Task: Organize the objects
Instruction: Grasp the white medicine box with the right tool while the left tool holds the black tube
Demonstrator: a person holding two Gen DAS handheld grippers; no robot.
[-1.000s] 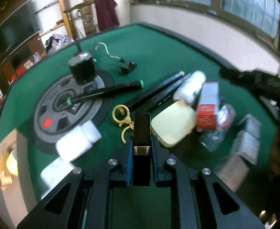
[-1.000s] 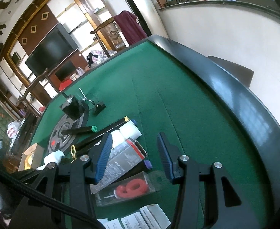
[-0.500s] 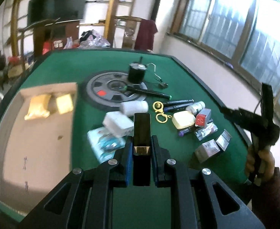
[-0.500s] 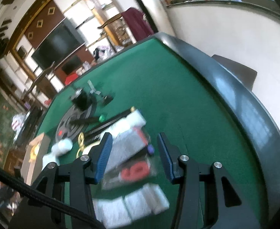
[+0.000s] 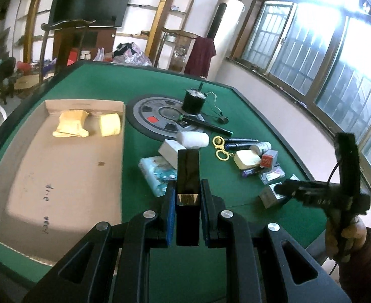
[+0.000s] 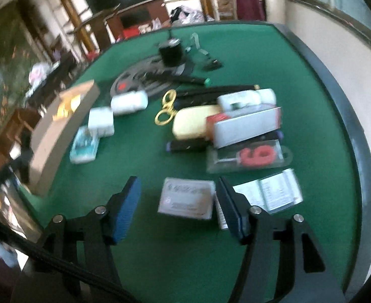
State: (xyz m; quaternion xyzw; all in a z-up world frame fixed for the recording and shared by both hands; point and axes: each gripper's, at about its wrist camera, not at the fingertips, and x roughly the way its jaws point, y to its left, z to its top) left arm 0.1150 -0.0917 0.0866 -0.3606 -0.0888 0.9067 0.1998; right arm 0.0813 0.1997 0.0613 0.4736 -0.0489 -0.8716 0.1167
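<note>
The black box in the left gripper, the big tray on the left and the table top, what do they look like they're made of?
Black box: glossy, probably lacquered card or plastic; it mirrors the light, and a gold band crosses it. The left gripper is shut on it.
Tray: plain brown cardboard, matte, with raw folded walls and pen marks.
Table top: green felt-like cloth, matte, inside a dark rim.

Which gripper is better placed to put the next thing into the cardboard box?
Left. The left gripper already holds a black case, and the box lies just to its left. The right gripper is open, over a small packet.
</note>
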